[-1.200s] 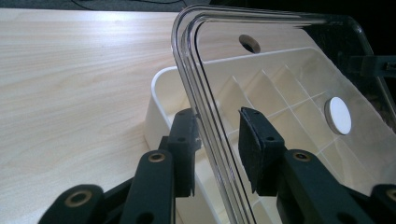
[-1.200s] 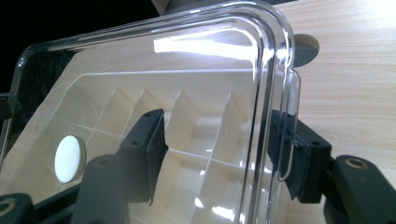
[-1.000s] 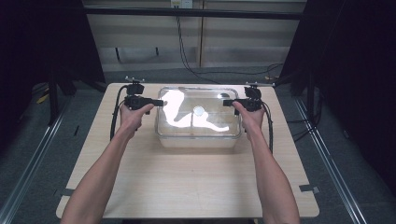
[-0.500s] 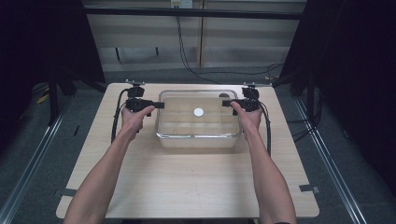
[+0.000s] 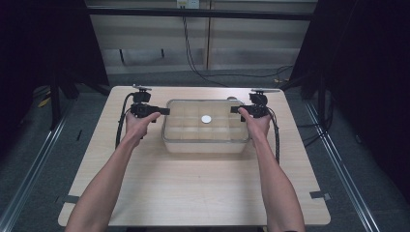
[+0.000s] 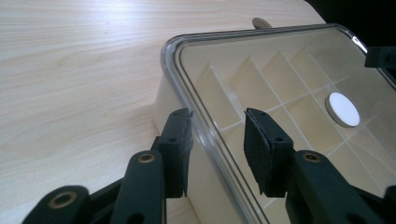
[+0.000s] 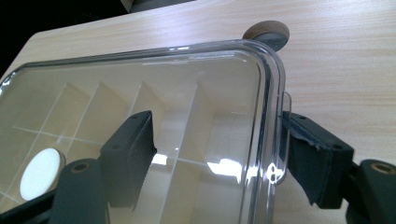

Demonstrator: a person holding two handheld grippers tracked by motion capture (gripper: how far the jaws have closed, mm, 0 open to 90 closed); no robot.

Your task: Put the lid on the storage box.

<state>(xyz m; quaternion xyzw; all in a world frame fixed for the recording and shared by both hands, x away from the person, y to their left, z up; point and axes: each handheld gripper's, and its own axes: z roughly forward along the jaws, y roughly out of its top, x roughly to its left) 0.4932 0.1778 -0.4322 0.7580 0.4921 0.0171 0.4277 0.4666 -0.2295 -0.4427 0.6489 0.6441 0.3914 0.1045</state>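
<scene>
High view: both grippers are straddling the clear lid's [image 5: 205,108] short edges at nine and three o'clock, left gripper [image 6: 217,140] and right gripper [image 7: 219,154] parted, gripping nothing; closing both together should keep it level.

My pale wooden tabletop [image 5: 193,193] stands on a grey floor [image 5: 43,159]. Ahead I see a beige panelled wall [image 5: 227,43], black cables [image 5: 193,58] trailing down it, darkness on both sides.
</scene>
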